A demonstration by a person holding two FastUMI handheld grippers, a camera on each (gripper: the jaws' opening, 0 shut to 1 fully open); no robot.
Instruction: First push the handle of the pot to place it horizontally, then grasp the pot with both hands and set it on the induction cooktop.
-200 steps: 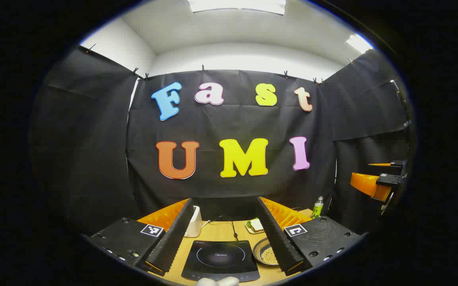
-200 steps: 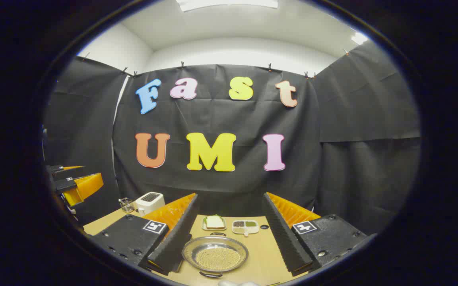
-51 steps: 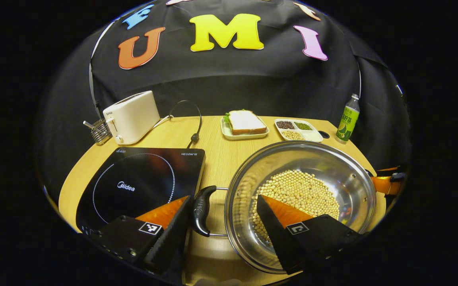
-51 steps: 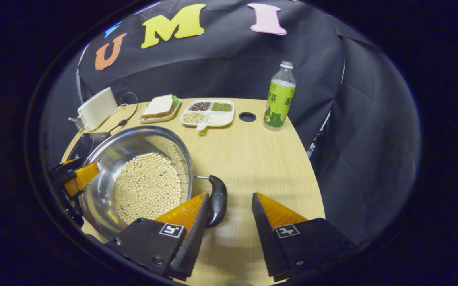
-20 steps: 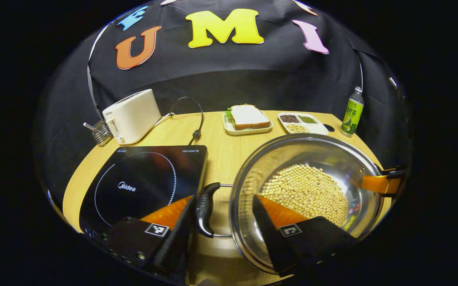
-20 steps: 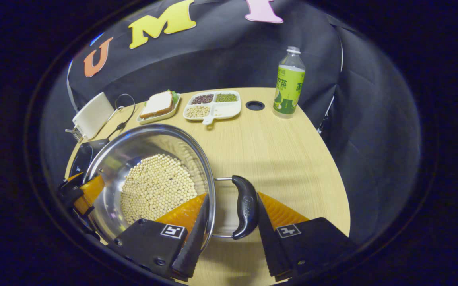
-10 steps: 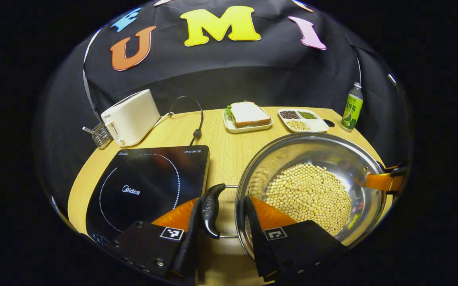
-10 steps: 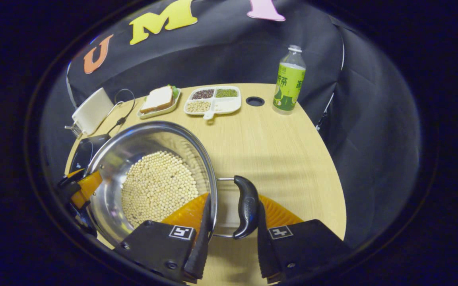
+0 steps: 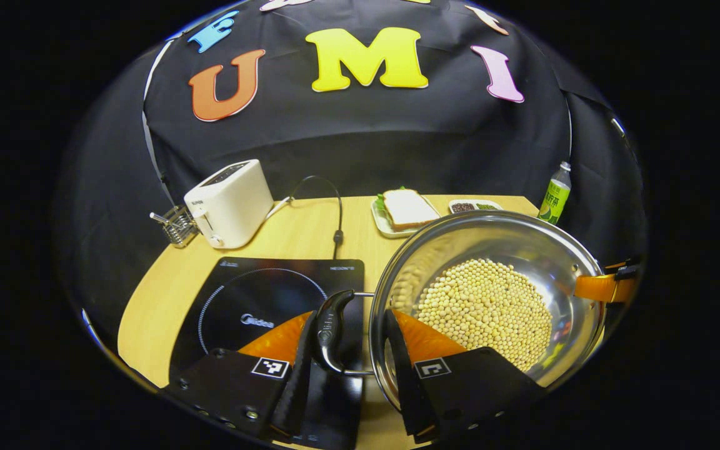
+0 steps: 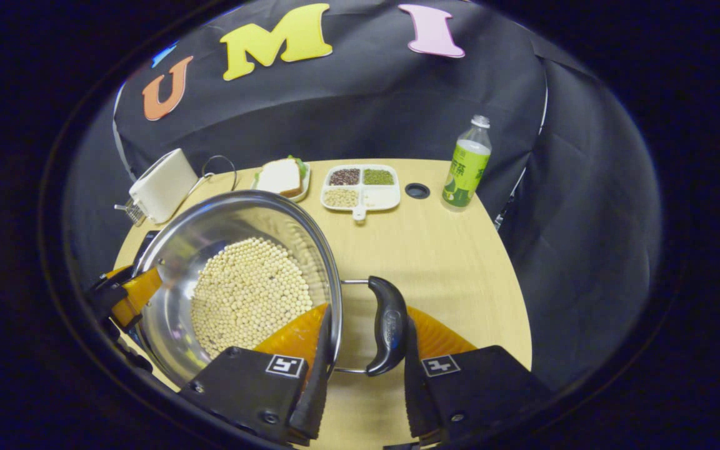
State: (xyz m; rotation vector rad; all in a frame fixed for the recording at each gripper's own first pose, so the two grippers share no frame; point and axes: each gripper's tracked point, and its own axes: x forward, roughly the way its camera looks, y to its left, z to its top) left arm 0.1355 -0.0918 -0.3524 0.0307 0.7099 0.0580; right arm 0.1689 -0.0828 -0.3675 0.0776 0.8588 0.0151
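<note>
A steel pot [image 9: 454, 240] holding soybeans [image 9: 485, 306] hangs between both grippers, clear of the table. In the left gripper view, my left gripper [image 9: 350, 315] is shut on the pot's left side: one finger outside the black handle [image 9: 329, 328], the other inside the pot wall. The black induction cooktop [image 9: 254, 300] lies below that handle. In the right gripper view, my right gripper [image 10: 367, 309] is shut the same way on the right handle [image 10: 387, 325] and the rim of the pot [image 10: 210, 231]. The right gripper [image 9: 604, 286] also shows at the pot's far rim.
A white toaster [image 9: 229, 200] and its cord [image 9: 337, 215] stand behind the cooktop. Further back are a sandwich plate [image 9: 407, 212], a divided tray of beans [image 10: 360, 184], a cable hole [image 10: 417, 187] and a green bottle [image 10: 466, 165]. The wooden table [image 10: 454, 262] ends at the right.
Both grippers closed on the handles, then the pot rose and moved left. The cooktop now lies under the left handle. Table things look farther off.
</note>
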